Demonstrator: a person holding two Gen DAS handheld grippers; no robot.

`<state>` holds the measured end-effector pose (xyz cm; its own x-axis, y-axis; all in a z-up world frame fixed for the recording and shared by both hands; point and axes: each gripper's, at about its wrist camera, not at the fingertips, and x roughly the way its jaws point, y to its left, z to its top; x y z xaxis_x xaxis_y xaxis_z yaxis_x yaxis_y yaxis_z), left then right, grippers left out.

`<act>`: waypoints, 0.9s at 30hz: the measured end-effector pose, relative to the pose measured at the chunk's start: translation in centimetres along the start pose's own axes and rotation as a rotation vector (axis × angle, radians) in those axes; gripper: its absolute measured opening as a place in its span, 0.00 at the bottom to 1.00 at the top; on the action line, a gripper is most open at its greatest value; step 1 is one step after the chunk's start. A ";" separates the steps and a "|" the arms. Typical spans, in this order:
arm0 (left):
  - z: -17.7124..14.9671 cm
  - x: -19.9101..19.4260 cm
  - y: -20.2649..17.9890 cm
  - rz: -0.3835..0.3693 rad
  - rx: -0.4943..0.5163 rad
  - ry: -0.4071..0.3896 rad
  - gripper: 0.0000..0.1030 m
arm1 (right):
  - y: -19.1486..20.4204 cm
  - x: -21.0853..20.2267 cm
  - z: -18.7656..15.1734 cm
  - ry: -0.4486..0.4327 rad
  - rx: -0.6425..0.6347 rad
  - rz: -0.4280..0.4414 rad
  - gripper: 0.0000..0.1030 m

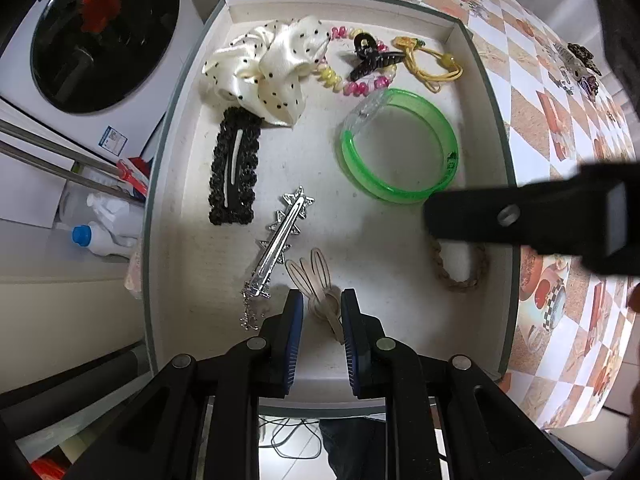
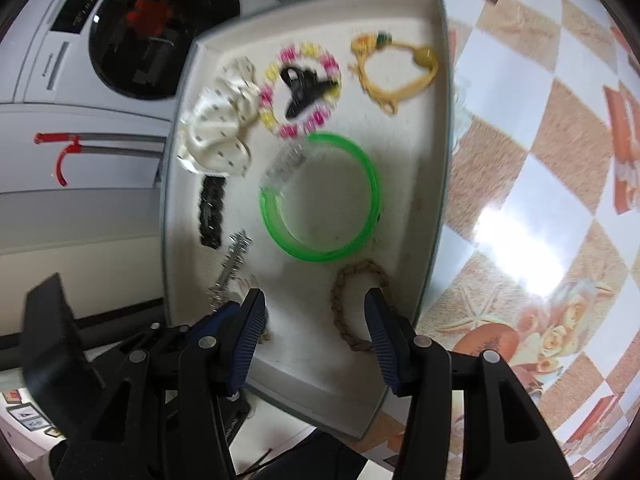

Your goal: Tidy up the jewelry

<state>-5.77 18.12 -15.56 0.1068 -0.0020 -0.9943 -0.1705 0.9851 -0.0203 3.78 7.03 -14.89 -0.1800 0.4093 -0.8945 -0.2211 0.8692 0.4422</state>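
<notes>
A white tray holds jewelry: a polka-dot scrunchie, a black lace clip, a silver star clip, a green bangle, a bead bracelet with a black claw clip, a yellow cord tie and a braided brown band. My left gripper is open around a beige bunny-ear clip lying on the tray floor. My right gripper is open above the tray, its right finger over the braided band. The right gripper's body shows in the left wrist view.
The tray sits on a table with an orange-and-white checkered cloth. More hair accessories lie on the cloth at far right. A white washing machine and bottles stand to the left, beyond the table.
</notes>
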 end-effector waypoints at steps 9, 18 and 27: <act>0.2 -2.6 -0.4 0.009 -0.001 -0.049 0.87 | -1.3 -5.7 -1.5 -0.100 0.029 -0.035 0.59; 0.6 -4.8 -0.8 0.003 0.014 -0.064 0.87 | -0.9 -8.3 -2.5 -0.126 0.026 -0.114 0.73; 0.5 -6.9 -0.3 0.041 0.016 -0.083 1.00 | 1.2 -10.1 -3.6 -0.162 -0.045 -0.192 0.81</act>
<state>-5.93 17.88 -8.65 0.1815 0.0518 -0.9820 -0.1606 0.9868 0.0223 1.92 2.98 -5.07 0.0248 0.2801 -0.9596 -0.2794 0.9236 0.2624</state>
